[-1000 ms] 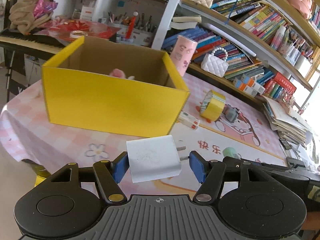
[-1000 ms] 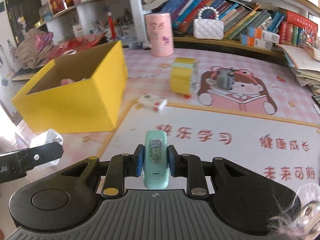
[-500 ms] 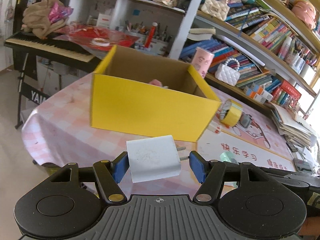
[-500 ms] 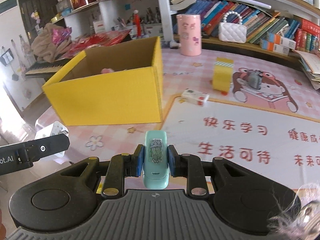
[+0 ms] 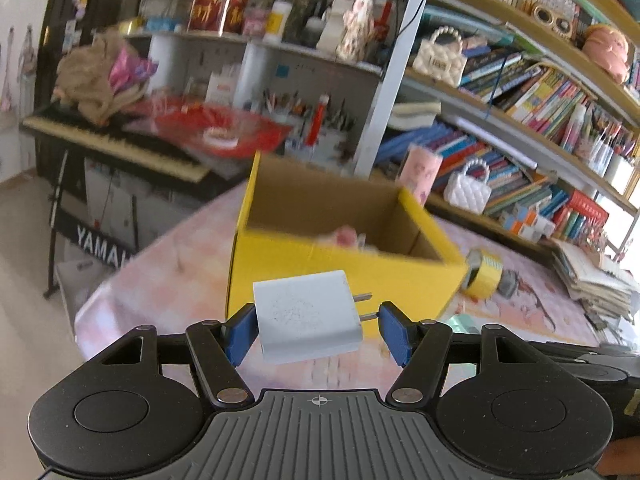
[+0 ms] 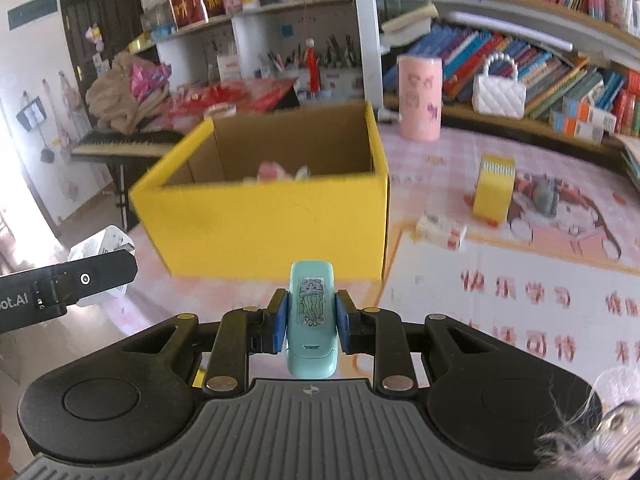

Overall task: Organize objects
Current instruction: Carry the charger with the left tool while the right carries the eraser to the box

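My left gripper (image 5: 316,330) is shut on a white charger plug (image 5: 308,316): one blue pad presses its body, the other its prongs. It hangs in the air in front of the open yellow cardboard box (image 5: 352,276). My right gripper (image 6: 311,322) is shut on a small mint-green device (image 6: 312,316) with a cartoon sticker, held just short of the same yellow box (image 6: 272,236). Something pink lies inside the box (image 6: 272,170). In the right wrist view the left gripper (image 6: 68,284) shows at the left edge with the charger (image 6: 100,244).
On the pink table mat lie a yellow tape roll (image 6: 493,186), a small white packet (image 6: 440,232) and a grey item (image 6: 544,198). A pink cylinder (image 6: 420,98) and a white purse (image 6: 498,92) stand by the bookshelves. A keyboard piano (image 5: 112,144) stands beyond the table's left edge.
Both grippers have drawn back and risen a little, still holding their objects. The yellow box now sits further off, shifted right in the left wrist view and toward the centre in the right wrist view.
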The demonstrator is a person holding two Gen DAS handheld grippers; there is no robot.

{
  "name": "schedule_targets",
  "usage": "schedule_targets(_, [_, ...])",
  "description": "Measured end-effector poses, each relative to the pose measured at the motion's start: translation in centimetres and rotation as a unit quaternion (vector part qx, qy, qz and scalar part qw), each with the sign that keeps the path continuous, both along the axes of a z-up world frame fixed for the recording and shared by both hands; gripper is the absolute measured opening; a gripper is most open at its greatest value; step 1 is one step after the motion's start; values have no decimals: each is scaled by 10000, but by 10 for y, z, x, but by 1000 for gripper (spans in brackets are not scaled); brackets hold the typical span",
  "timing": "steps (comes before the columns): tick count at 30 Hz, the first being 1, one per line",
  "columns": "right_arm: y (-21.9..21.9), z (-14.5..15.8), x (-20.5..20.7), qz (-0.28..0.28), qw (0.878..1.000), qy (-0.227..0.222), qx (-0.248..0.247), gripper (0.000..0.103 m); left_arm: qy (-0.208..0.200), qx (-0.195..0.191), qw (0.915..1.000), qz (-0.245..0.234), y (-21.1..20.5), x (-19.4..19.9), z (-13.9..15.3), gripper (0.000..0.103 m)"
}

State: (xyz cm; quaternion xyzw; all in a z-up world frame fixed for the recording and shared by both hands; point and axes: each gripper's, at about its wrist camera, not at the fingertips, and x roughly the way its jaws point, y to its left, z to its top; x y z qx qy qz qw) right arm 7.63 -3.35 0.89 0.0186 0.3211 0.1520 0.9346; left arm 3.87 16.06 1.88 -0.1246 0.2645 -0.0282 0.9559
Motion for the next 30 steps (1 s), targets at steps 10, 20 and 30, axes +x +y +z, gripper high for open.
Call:
schedule_targets(10, [9, 37, 70, 77, 9975, -698, -87, 23, -547, 172, 9982, 191, -2, 57, 28, 65])
schedule_targets(20, [33, 11, 131, 655, 9933, -672, -671, 23, -263, 347, 9983, 390, -16, 115, 15, 65])
schedule_targets(30, [37, -19, 165, 1065, 9890, -249, -997, 24, 200, 612, 9969, 449, -27, 144, -11, 65])
